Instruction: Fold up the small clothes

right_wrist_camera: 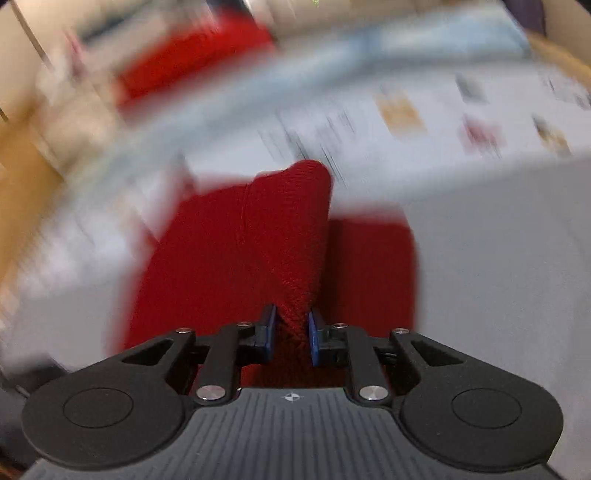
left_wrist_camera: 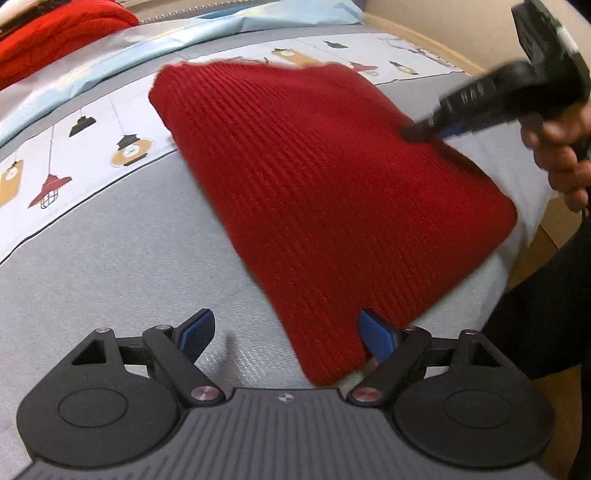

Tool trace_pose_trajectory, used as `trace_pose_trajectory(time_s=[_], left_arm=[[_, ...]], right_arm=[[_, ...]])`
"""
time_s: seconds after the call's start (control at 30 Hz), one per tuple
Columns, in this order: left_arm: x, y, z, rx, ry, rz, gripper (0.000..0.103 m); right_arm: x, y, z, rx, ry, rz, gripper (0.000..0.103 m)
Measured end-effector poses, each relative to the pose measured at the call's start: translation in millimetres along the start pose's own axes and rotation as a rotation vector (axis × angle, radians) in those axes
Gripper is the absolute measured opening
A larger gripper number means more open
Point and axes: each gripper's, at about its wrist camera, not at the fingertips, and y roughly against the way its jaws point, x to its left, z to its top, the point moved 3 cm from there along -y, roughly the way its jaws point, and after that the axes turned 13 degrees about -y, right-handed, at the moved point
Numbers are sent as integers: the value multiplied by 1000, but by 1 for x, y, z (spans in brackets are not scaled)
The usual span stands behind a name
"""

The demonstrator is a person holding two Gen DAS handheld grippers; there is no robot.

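Left gripper (left_wrist_camera: 284, 334) spread wide over the near corner of the red knit (left_wrist_camera: 314, 184), pads not pressing it. Knit lies flat on the grey bedsheet (left_wrist_camera: 110, 240). Right gripper (right_wrist_camera: 291, 334) narrowed, pinching a raised fold at the knit's far edge. Another red garment (left_wrist_camera: 55, 33) sits well apart.

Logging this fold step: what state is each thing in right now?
Red knit garment: spread flat on the bed, one edge pinched up.
Left gripper: open, fingers straddling the garment's near corner.
Right gripper: shut on a raised fold of the garment.
Second red garment: bunched, far back.
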Motion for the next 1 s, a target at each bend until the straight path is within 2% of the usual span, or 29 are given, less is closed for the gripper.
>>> trace_pose_trajectory(time_s=[0.1, 0.13, 0.23, 0.3, 0.33, 0.37, 0.4, 0.43, 0.47, 0.53, 0.63, 0.73, 0.8, 0.93, 1.0], left_arm=[[8, 2, 1, -8, 34, -22, 89], [10, 5, 1, -19, 50, -30, 89], [19, 15, 5, -84, 89, -35, 89], [29, 19, 8, -118, 139, -39, 89], [33, 18, 8, -121, 163, -48, 89], [35, 14, 9, -110, 183, -56, 89], [36, 7, 7, -75, 190, -56, 88], [35, -3, 6, -17, 171, -44, 87], [32, -13, 4, 37, 140, -32, 88], [29, -18, 2, 63, 116, -18, 88], [36, -6, 7, 26, 138, -23, 87], [59, 14, 17, -14, 199, -24, 87], [71, 28, 35, -44, 215, -10, 87], [112, 47, 65, -96, 257, 7, 91], [127, 47, 76, -112, 301, -33, 93]], right_arm=[[4, 20, 5, -81, -19, 43, 25], [6, 28, 6, -116, -13, 49, 32], [14, 46, 3, -154, 15, 129, 32], [14, 44, -6, -106, 57, 133, 33], [14, 36, -10, -50, 90, 100, 33], [11, 23, -18, 17, 137, 20, 34], [9, 12, -24, 74, 174, -47, 39], [5, 5, -30, 108, 197, -92, 52], [5, 5, -30, 103, 209, -92, 52], [6, 14, -26, 61, 210, -59, 52], [-1, 29, -14, -4, 107, 12, 52], [-17, 36, 4, -67, -17, 36, 52], [-31, 35, 14, -83, -115, 27, 53], [-55, 17, 24, -20, -252, 5, 53], [-62, 5, 24, 23, -294, -11, 55]])
